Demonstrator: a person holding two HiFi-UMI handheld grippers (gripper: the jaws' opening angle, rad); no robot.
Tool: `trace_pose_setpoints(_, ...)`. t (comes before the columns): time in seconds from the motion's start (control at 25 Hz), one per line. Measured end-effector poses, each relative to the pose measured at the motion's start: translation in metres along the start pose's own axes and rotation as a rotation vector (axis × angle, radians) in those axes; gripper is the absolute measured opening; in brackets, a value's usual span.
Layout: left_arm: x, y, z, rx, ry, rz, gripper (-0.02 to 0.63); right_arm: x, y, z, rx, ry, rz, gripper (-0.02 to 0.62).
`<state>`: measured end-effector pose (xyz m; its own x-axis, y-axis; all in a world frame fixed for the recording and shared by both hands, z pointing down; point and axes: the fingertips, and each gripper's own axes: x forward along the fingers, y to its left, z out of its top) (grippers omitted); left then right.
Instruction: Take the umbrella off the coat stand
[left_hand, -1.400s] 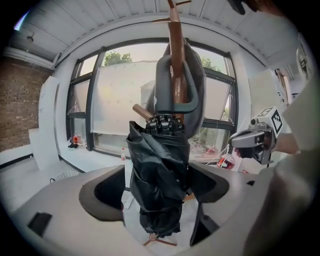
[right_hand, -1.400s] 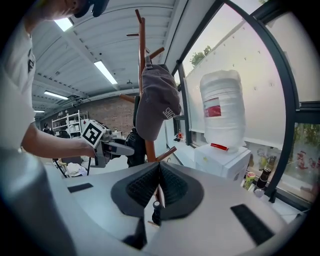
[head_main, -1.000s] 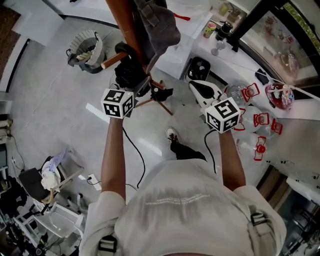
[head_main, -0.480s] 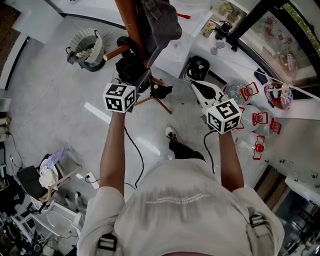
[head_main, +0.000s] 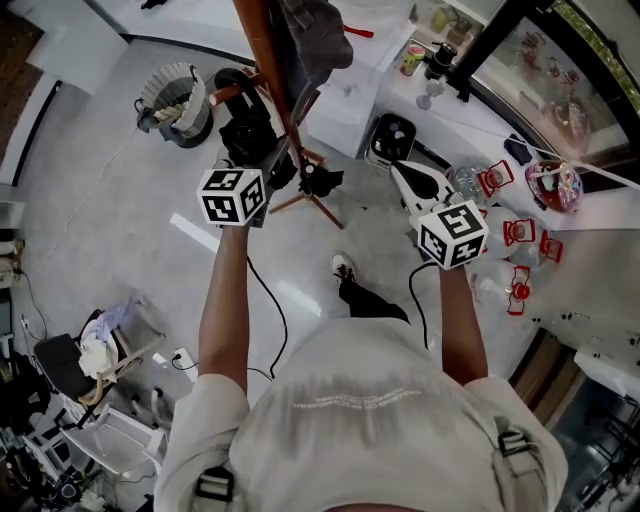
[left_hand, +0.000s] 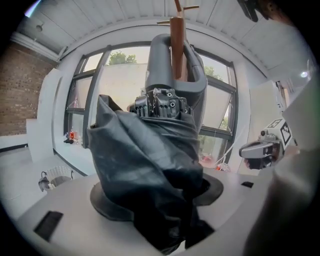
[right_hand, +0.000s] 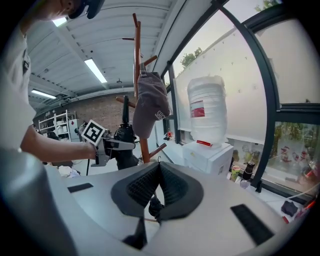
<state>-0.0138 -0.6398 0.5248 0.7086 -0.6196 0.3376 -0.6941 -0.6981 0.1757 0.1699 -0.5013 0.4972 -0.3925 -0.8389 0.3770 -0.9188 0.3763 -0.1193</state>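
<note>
i'm looking steeply down at a pale floor (head_main: 110, 210), with the wooden coat stand (head_main: 270, 55) rising at the top of the head view. to its right a white water dispenser (right_hand: 207, 155) stands by the window, with a big bottle (right_hand: 207, 110) on top.

the umbrella (left_hand: 145, 165) is still on the stand. it is folded, its black canopy hangs in a loose bundle, and its curved grey handle (left_hand: 162, 55) is hooked up at the pole. in the left gripper view the pole runs up in front of the handle's arch. a grey cap (right_hand: 150, 107) hangs from a higher peg on the same stand.

the left gripper (head_main: 250, 165) is right at the stand. its jaws have just been closing and now sit partway in on the bunched canopy, which fills the space between them and bulges over both pads. the right gripper (head_main: 405, 175) hangs well apart from the stand, out to the right. its jaws are closed, ribbed pads touching at the tips, with nothing held.

a round waste basket (head_main: 180, 95) sits on the floor left of the stand.
</note>
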Motion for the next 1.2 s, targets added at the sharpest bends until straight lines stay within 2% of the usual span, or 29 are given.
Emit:
trace_pose_setpoints(0.16,-0.020,-0.002,0.010,-0.028,-0.031,0.007,0.298,-0.009,-0.001,0.006,0.033,-0.035,-0.048,0.023)
trace_pose_setpoints(0.44,-0.068,-0.003,0.021,-0.011,-0.075,0.058,0.298,-0.027,0.016,0.019,0.008,-0.067,-0.042,0.023)
trace_pose_setpoints(0.8,-0.154,-0.010,0.016,0.001,-0.101,0.150,0.298,-0.055,0.062,0.029,-0.046,-0.110,0.012,0.023)
trace_pose_setpoints(1.2,-0.263,-0.026,0.001,-0.025,-0.146,0.266,0.298,-0.087,0.112,0.049,-0.127,-0.159,0.059,0.023)
